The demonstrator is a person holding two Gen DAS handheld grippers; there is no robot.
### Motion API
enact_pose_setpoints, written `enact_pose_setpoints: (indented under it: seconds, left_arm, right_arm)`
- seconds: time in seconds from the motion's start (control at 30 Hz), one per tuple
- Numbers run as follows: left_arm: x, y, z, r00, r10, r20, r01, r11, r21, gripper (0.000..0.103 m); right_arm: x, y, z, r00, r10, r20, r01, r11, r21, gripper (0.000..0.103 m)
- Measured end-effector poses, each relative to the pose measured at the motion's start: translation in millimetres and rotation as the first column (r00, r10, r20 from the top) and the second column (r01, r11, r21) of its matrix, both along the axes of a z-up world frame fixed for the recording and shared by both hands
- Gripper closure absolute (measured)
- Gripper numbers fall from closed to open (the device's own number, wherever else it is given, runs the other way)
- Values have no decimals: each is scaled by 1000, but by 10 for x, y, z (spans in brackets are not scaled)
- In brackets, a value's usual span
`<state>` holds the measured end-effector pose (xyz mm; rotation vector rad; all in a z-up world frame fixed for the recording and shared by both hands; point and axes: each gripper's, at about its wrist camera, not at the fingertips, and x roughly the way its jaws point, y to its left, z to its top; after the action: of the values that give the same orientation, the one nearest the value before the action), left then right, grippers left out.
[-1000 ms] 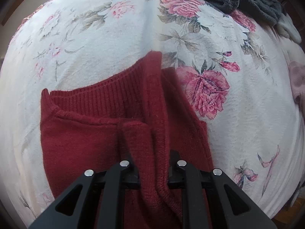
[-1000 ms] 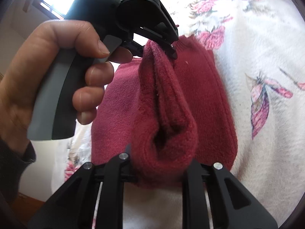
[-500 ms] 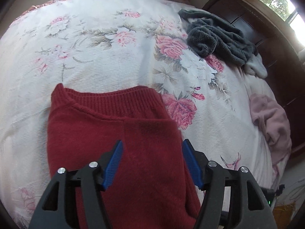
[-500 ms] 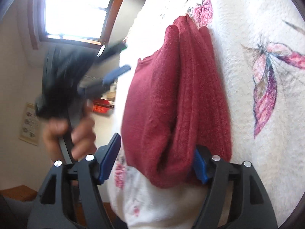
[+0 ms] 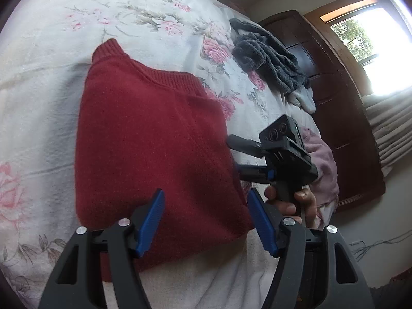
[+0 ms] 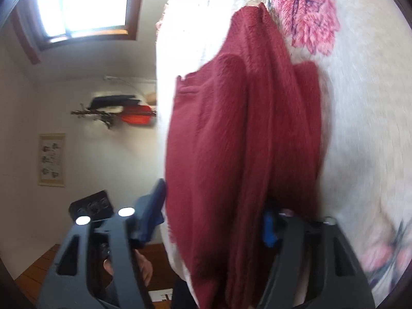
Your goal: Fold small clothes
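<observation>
A dark wooden dresser point(image 5: 334, 97) is standing beside the floral white bedspread point(image 5: 51, 38); a bright wood-framed window point(image 6: 85, 2) is glowing.

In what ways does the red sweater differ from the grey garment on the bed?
The red sweater lies folded and mostly flat near the bed's front edge; the grey garment sits crumpled in a heap further back. The red sweater shows a fine knit with a ribbed band; the grey garment looks thick and fluffy. The red sweater is right in front of the open left gripper; the grey garment has no gripper near it. Both rest on the floral bedspread.
</observation>
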<state>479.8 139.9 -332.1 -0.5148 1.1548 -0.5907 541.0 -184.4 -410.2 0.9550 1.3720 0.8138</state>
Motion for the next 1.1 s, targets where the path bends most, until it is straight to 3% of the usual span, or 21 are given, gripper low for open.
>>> enact_pose_setpoints:
  seconds: [0.03, 0.13, 0.23, 0.4, 0.5, 0.53, 0.6, 0.77, 0.87, 0.93, 1.0, 1.07, 1.1]
  left_arm:
    - [-9, 31, 9, 1000, 5, 0, -5, 1000, -10, 36]
    - [-42, 99, 49, 1000, -5, 4, 5, 998, -59, 38]
    - [-65, 79, 66, 999, -31, 19, 33, 997, -77, 38]
    - [-60, -16, -93, 997, -72, -10, 71, 992, -108, 38]
    - [-64, -92, -220, 994, -100, -36, 96, 990, -106, 38]
    - [-67, -112, -275, 993, -107, -46, 102, 990, -94, 38]
    - [-82, -138, -407, 990, -118, -73, 111, 990, -88, 38]
    - [-137, -150, -593, 989, -122, -87, 113, 989, -93, 38]
    - [-169, -157, -636, 990, -119, -79, 111, 989, -100, 38]
    - [-190, -169, -669, 991, -113, -75, 106, 989, -102, 38]
    - [-235, -185, -709, 992, -106, -74, 99, 990, -99, 38]
    - [-256, -213, -698, 989, -123, -82, 116, 990, -86, 40]
    - [-256, -197, -639, 988, -132, -81, 124, 988, -96, 40]
  right_arm:
    - [20, 3, 19, 1000, -1, -5, 0, 998, -57, 87]
    - [-209, -48, 278, 997, -3, 76, 14, 990, -142, 90]
    - [-418, -136, 428, 991, -38, 126, 57, 986, -153, 90]
    - [-397, -53, 180, 994, -32, 101, 49, 983, -176, 87]
    - [-194, 0, 182, 992, -61, 112, 80, 983, -168, 66]
    - [-143, -35, 188, 988, -110, 110, 126, 980, -153, 51]
    - [-43, -88, 190, 982, -151, 115, 165, 979, -121, 51]
    - [255, 177, 332, 973, -68, 222, 107, 980, -169, 82]
    - [262, 328, 478, 940, -24, 340, 110, 965, -237, 87]
    - [278, 373, 401, 928, -22, 373, 137, 948, -287, 87]
    - [417, 247, 83, 956, -56, 289, 154, 932, -328, 86]
    - [431, 171, -97, 976, -106, 189, 155, 953, -262, 81]
    - [410, 146, -58, 976, -117, 183, 159, 958, -238, 77]
